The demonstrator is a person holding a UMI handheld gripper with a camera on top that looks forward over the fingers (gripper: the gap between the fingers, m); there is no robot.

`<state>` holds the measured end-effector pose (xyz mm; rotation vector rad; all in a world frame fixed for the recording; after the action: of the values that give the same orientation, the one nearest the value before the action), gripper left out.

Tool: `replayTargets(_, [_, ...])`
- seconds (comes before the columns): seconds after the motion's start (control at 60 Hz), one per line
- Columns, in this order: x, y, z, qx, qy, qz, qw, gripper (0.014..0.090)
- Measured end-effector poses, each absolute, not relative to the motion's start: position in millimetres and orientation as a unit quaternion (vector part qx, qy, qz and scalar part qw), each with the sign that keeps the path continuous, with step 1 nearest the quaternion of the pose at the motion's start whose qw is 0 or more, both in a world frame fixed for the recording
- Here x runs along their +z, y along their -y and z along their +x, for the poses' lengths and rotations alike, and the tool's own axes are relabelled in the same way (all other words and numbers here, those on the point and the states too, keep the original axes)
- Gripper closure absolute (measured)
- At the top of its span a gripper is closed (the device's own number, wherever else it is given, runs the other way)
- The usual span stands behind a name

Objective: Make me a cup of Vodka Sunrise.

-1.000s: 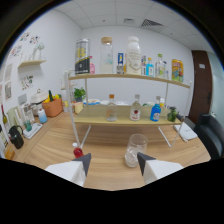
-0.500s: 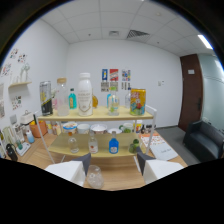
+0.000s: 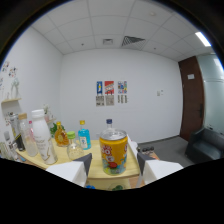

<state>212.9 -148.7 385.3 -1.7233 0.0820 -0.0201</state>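
An orange and yellow drink can (image 3: 114, 152) with a silver top stands on the wooden top shelf (image 3: 131, 146). It is between my fingers, with a small gap on each side. My gripper (image 3: 114, 164) is open, its white fingers (image 3: 75, 171) flanking the can's lower half. A blue cap of another bottle (image 3: 109, 122) pokes up right behind the can. Beyond the left finger stand a tall white bottle (image 3: 43, 143), a clear glass jar (image 3: 74, 148), a blue-liquid bottle (image 3: 84, 136) and an amber bottle (image 3: 61, 134).
Behind the shelf is a white wall with three small posters (image 3: 110, 93). A dark brown door (image 3: 193, 100) and a dark chair (image 3: 205, 145) lie beyond the right finger. A wall shelf with small items (image 3: 11, 122) hangs beyond the left finger.
The gripper has risen from table level to the top shelf and closed in on it. The can now sits between the fingers; the glass on the table has dropped out of view.
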Motion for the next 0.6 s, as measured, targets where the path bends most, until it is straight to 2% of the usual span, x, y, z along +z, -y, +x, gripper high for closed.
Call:
replayTargets(0.067, [383.7,131.7,214.7,-0.006,-0.033,-0.762,0.647,0.0228])
replayTargets(0.15, [382.5,115.7,213.6,0.002,-0.031,-0.764,0.644,0.0299])
replayTargets(0.25, [377.6,104.8,214.9,0.002,-0.034,-0.770,0.637,0.0470])
replayTargets(0.283, [378.3,104.1,213.2,0.004,-0.031,-0.769,0.638,0.0504])
replayTargets(0.6, [377.8,109.6,213.4,-0.013,-0.030,-0.772,0.635,0.0530])
